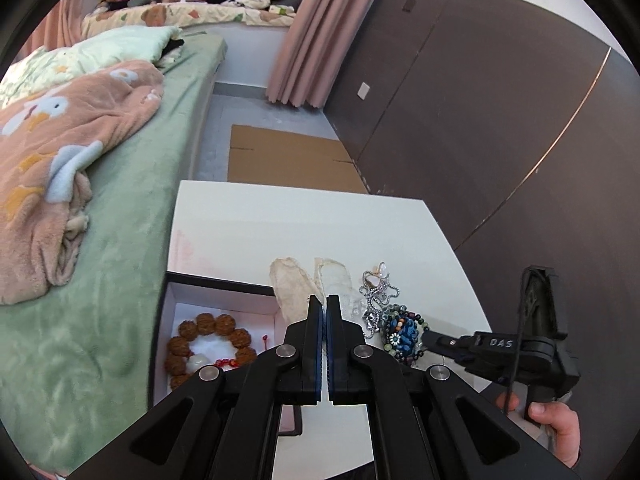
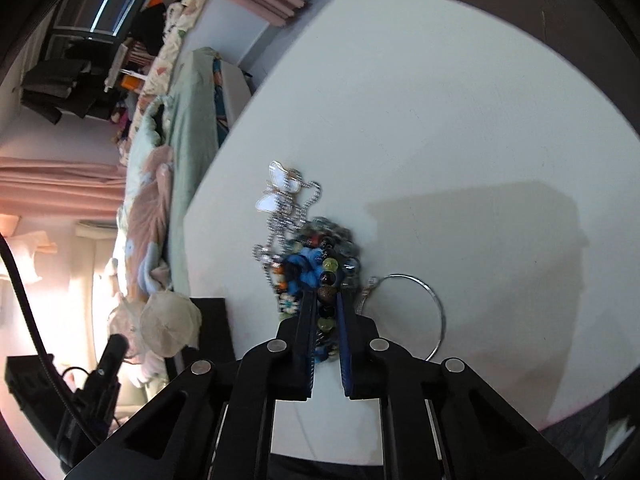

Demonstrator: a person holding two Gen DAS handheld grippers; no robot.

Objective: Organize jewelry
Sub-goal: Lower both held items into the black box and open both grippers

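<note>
My left gripper (image 1: 324, 300) is shut and empty, hovering above the white table (image 1: 280, 220) just right of an open black box (image 1: 224, 296). A brown bead bracelet (image 1: 208, 340) lies in the box. A pile of jewelry lies on the table: a multicoloured bead bracelet (image 1: 402, 332), a silver chain with a butterfly pendant (image 1: 376, 284). My right gripper (image 2: 325, 294) is shut on the multicoloured bead bracelet (image 2: 328, 268) in the pile. The silver butterfly chain (image 2: 284, 196) lies beyond it and a silver hoop (image 2: 434, 300) to its right.
Two pale cloth pouches (image 1: 288, 284) lie behind the box. A bed with green sheet (image 1: 132, 208) and pink blanket (image 1: 60, 140) borders the table's left. A dark wall panel (image 1: 500, 120) stands at the right. Cardboard (image 1: 288, 160) lies on the floor beyond.
</note>
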